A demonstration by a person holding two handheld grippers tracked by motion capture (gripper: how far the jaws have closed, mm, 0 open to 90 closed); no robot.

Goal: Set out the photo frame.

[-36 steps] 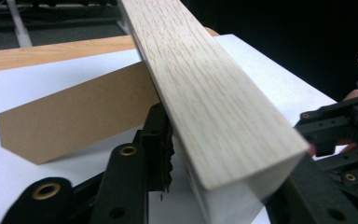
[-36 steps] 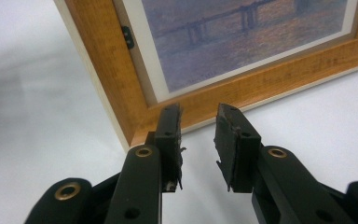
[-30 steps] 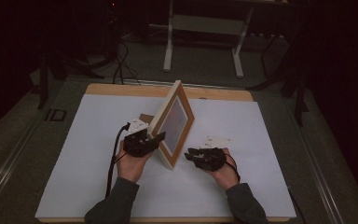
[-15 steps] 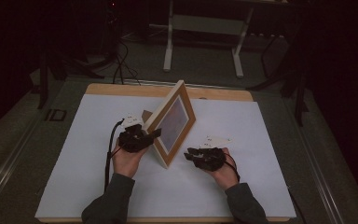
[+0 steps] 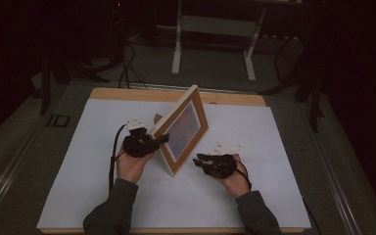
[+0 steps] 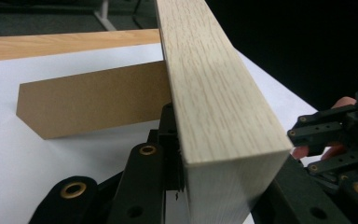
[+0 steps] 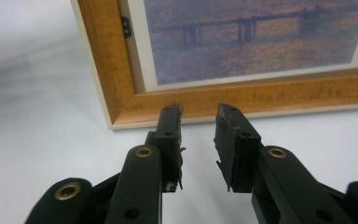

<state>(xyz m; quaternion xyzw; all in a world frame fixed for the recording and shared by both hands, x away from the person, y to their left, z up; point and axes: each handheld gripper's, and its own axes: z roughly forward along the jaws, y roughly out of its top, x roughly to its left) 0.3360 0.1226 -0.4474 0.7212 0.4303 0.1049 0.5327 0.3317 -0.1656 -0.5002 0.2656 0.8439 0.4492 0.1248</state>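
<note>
Picture frame (image 5: 181, 128) upright, its edge clamped in the left tool (image 5: 152, 141); right tool (image 5: 201, 160) just before it, jaws apart, empty

The picture frame (image 5: 182, 128) stands tilted on the desk (image 5: 274, 161), near its middle, its stand (image 6: 93, 98) behind it toward the far edge. The left tool (image 5: 149, 142) grips the frame's left edge; the right tool (image 5: 200, 160) rests just before its front, toward the near edge.

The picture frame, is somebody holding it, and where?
Yes. The left gripper clamps the picture frame by its wooden side edge, near a corner. The right gripper holds nothing.
</note>
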